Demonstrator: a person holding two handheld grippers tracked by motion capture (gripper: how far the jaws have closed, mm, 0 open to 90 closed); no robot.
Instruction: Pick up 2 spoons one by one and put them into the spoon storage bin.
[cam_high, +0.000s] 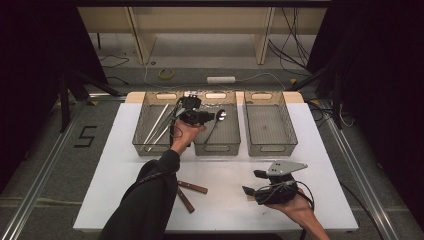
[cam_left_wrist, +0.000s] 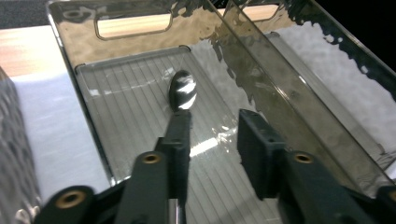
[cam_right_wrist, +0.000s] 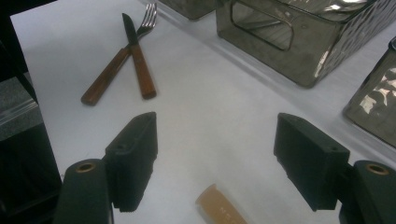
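My left gripper (cam_high: 212, 116) hovers over the middle clear tray (cam_high: 216, 148) at the back of the white table. In the left gripper view, the left gripper (cam_left_wrist: 212, 123) is open. A metal spoon (cam_left_wrist: 183, 93) lies along its left jaw, bowl pointing away over the tray floor, and whether it rests on the floor I cannot tell. The spoon's bowl (cam_high: 221, 115) glints just right of the jaws. My right gripper (cam_high: 253, 182) is held low at the front right, and the right gripper (cam_right_wrist: 217, 126) stands open with bare table between its jaws.
The left tray (cam_high: 137, 145) holds several metal utensils, and the right tray (cam_high: 270, 148) has a bare floor. A wooden-handled knife (cam_right_wrist: 135, 56) and fork (cam_right_wrist: 109, 70) lie crossed at the table's front. A small tan cylinder (cam_right_wrist: 219, 207) lies by the right gripper.
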